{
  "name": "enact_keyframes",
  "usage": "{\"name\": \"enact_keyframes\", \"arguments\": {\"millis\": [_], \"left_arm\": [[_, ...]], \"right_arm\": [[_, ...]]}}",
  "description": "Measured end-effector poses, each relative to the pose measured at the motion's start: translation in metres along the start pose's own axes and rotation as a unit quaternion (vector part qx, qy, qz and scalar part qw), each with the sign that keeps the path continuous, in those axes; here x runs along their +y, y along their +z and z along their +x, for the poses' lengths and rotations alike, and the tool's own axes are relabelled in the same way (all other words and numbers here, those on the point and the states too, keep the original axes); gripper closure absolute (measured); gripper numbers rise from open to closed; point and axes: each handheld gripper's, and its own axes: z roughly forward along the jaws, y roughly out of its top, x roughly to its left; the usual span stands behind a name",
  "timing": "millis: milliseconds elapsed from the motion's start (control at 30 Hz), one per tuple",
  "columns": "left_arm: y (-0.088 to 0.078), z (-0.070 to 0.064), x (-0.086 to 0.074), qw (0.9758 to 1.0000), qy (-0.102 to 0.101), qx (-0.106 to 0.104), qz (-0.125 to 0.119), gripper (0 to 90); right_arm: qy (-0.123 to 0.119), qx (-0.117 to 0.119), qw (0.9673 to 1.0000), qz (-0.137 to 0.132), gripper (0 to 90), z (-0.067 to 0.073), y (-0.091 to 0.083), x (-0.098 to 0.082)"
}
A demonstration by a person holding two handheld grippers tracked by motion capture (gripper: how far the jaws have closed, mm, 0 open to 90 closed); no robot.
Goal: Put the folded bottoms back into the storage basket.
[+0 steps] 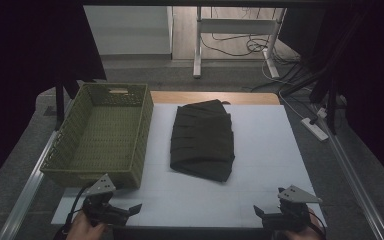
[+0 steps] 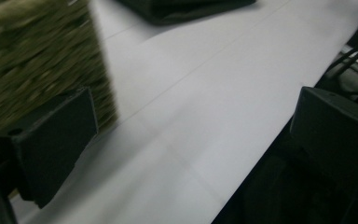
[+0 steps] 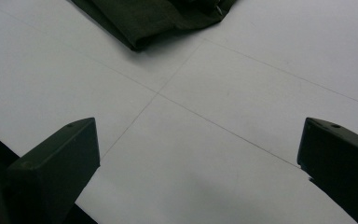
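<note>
High view first: we are seeing the left gripper (image 1: pixel 136 210) held low at the near-left edge of the white table cover (image 1: pixel 265 145), and the right gripper (image 1: pixel 258 212) at the near-right edge. Both are pointing inward along the near edge, well apart from each other.

We are finding the left gripper's jaws spread wide in the left gripper view, with bare white cover showing between them and nothing in their grasp. One jaw is sitting just in front of the near corner of the olive-green woven rectangular basket (image 2: pixel 32 60); we cannot tell whether it is touching the weave, as that part is blurred.

We are finding the right gripper's jaws likewise wide apart in the right gripper view, holding nothing, with only creased cover between them.

We are noting the folded dark cloth garment (image 1: pixel 202 140) lying flat at the middle of the table, just right of the basket (image 1: pixel 130 150) and apart from it. Its near edge (image 3: pixel 154 21) is lying ahead of the right gripper, clear of both jaws. Neither gripper is touching the garment (image 2: pixel 186 9).
</note>
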Motion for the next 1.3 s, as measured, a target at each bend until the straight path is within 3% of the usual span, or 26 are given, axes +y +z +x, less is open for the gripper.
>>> {"name": "enact_keyframes", "arguments": {"millis": [67, 300, 400, 633, 1000, 1200, 1300], "left_arm": [[0.002, -0.002, 0.002, 1.0, 0.004, -0.005, 0.001, 0.3], [0.027, -0.021, 0.028, 0.998, 0.052, -0.032, 0.015, 0.3], [0.034, -0.025, 0.035, 0.9972, 0.063, -0.038, 0.017, 0.3], [0.061, -0.044, 0.068, 0.9924, 0.104, -0.063, 0.02, 0.3], [0.093, -0.042, 0.105, 0.9906, 0.113, -0.077, 0.014, 0.3], [0.106, -0.034, 0.116, 0.9911, 0.116, -0.063, 0.011, 0.3], [0.114, -0.024, 0.124, 0.9925, 0.109, -0.055, 0.003, 0.2]], "right_arm": [[0.0, 0.0, 1.0, 0.0, 0.0, 0.0, 0.0, 0.0], [-0.006, 0.002, 1.0, 0.003, 0.0, 0.001, 0.001, 0.0], [-0.007, 0.003, 1.0, 0.004, 0.0, 0.001, 0.001, 0.0], [-0.009, 0.006, 0.9999, 0.006, 0.0, 0.001, 0.001, 0.0], [-0.011, 0.008, 0.9999, 0.008, 0.0, 0.001, 0.001, 0.0], [-0.011, 0.009, 0.9998, 0.01, 0.0, 0.001, 0.002, 0.0], [-0.013, 0.009, 0.9998, 0.01, 0.0, 0.002, 0.002, 0.0]]}}
